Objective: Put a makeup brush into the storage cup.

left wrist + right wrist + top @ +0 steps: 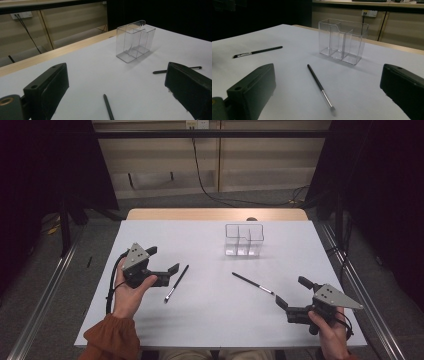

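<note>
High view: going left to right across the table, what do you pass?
Left gripper → left brush → clear box → right brush → right gripper.

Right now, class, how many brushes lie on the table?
2. One brush lies just beside the left gripper; the other brush lies mid-table, nearer the right gripper. Neither looks hidden.

- Left brush (176, 282): thin, black, lying flat on the white table, bristle end toward the person.
- Right brush (253, 283): black handle, silver ferrule, lying flat, angled.
- Clear organiser (243, 240): upright, compartments empty, behind both brushes.
</note>
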The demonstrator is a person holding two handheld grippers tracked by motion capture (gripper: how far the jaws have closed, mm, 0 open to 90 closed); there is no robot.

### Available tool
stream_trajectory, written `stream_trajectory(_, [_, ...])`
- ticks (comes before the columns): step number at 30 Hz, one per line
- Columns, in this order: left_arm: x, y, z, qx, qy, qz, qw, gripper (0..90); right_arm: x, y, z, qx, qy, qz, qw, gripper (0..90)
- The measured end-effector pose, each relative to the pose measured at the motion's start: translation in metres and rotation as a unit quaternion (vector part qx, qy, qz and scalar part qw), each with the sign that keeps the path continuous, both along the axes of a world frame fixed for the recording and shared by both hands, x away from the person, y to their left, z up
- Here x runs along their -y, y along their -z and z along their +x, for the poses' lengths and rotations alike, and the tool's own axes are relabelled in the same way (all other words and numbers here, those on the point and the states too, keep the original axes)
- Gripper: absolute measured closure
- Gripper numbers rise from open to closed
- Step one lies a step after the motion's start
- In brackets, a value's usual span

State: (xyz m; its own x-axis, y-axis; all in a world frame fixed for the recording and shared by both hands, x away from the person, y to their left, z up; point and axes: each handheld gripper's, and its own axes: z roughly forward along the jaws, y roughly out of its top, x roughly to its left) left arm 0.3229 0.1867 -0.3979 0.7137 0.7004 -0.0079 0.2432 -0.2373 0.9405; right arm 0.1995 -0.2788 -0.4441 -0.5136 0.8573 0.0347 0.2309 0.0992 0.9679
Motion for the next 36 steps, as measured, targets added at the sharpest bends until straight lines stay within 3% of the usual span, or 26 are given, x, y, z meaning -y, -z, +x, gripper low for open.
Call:
stream_trajectory(2, [0.0, 0.0, 0.001, -0.002, 0.001, 0.003, 1.0, 5.1, 0.0, 0.0, 0.0, 0.001, 0.0, -0.001, 1.0, 0.0])
stream_trajectory(5, [0.003, -0.001, 0.005, -0.018, 0.009, 0.015, 0.9997, 5.1, 0.0, 0.0, 0.0, 0.001, 0.001, -0.001, 1.0, 0.0])
stream_trajectory(7, [0.006, -0.002, 0.01, -0.039, 0.017, 0.019, 0.9989, 5.1, 0.0, 0.0, 0.0, 0.0, 0.0, -0.002, 1.0, 0.0])
stream_trajectory(10, [0.009, -0.001, 0.013, -0.049, 0.016, 0.03, 0.9982, 5.1, 0.0, 0.0, 0.0, 0.0, 0.001, 0.0, 1.0, 0.0])
stream_trajectory(11, [0.011, -0.001, 0.016, -0.064, 0.019, 0.045, 0.9968, 5.1, 0.001, 0.0, 0.0, 0.0, 0.002, 0.0, 1.0, 0.0])
stream_trajectory(12, [0.011, -0.001, 0.016, -0.064, 0.019, 0.045, 0.9968, 5.1, 0.001, 0.0, 0.0, 0.0, 0.002, 0.0, 1.0, 0.0])
stream_trajectory(15, [0.017, -0.001, 0.02, -0.085, 0.031, 0.081, 0.9926, 6.4, 0.001, 0.0, 0.0, -0.001, 0.001, 0.0, 1.0, 0.0])
stream_trajectory(18, [0.019, -0.001, 0.022, -0.09, 0.031, 0.086, 0.9918, 6.6, 0.0, 0.0, 0.0, -0.001, 0.0, -0.002, 1.0, 0.0])
stream_trajectory(20, [0.02, -0.002, 0.024, -0.096, 0.032, 0.1, 0.9898, 6.9, 0.0, 0.0, 0.0, -0.002, 0.0, -0.001, 1.0, 0.0])
stream_trajectory(21, [0.021, -0.003, 0.026, -0.108, 0.034, 0.112, 0.9873, 7.1, 0.0, 0.0, 0.0, -0.001, 0.0, -0.001, 1.0, 0.0])
stream_trajectory(23, [0.021, -0.003, 0.027, -0.112, 0.036, 0.114, 0.9865, 7.7, 0.0, 0.0, 0.0, -0.001, -0.001, 0.0, 1.0, 0.0])
stream_trajectory(26, [0.023, -0.003, 0.03, -0.131, 0.041, 0.136, 0.9811, 8.7, 0.0, 0.0, 0.0, -0.001, 0.002, 0.0, 1.0, 0.0])
stream_trajectory(27, [0.024, 0.0, 0.032, -0.146, 0.039, 0.151, 0.9769, 8.7, 0.0, 0.0, 0.0, -0.001, 0.002, 0.0, 1.0, 0.0])
stream_trajectory(28, [0.024, 0.002, 0.033, -0.155, 0.037, 0.157, 0.9746, 8.7, 0.0, 0.0, 0.0, -0.002, 0.001, 0.0, 1.0, 0.0])
stream_trajectory(29, [0.024, 0.002, 0.033, -0.155, 0.037, 0.157, 0.9746, 8.7, 0.0, 0.0, 0.0, -0.001, 0.0, 0.0, 1.0, 0.0])
stream_trajectory(30, [0.024, 0.007, 0.035, -0.188, 0.051, 0.175, 0.9651, 8.7, 0.0, 0.0, 0.0, -0.001, 0.0, -0.001, 1.0, 0.0])
stream_trajectory(31, [0.024, 0.007, 0.035, -0.188, 0.051, 0.175, 0.9651, 8.9, 0.0, 0.0, 0.0, -0.002, -0.001, -0.002, 1.0, 0.0])
stream_trajectory(33, [0.025, 0.011, 0.037, -0.203, 0.046, 0.191, 0.9592, 8.9, -0.001, 0.001, 0.0, -0.002, -0.002, -0.003, 1.0, 0.0])
stream_trajectory(34, [0.025, 0.011, 0.037, -0.203, 0.046, 0.191, 0.9592, 9.0, -0.001, 0.001, 0.0, -0.002, -0.002, -0.003, 1.0, 0.0])
stream_trajectory(36, [0.026, 0.012, 0.038, -0.217, 0.045, 0.198, 0.9546, 9.5, 0.0, 0.001, 0.0, -0.002, -0.001, -0.002, 1.0, 0.0])
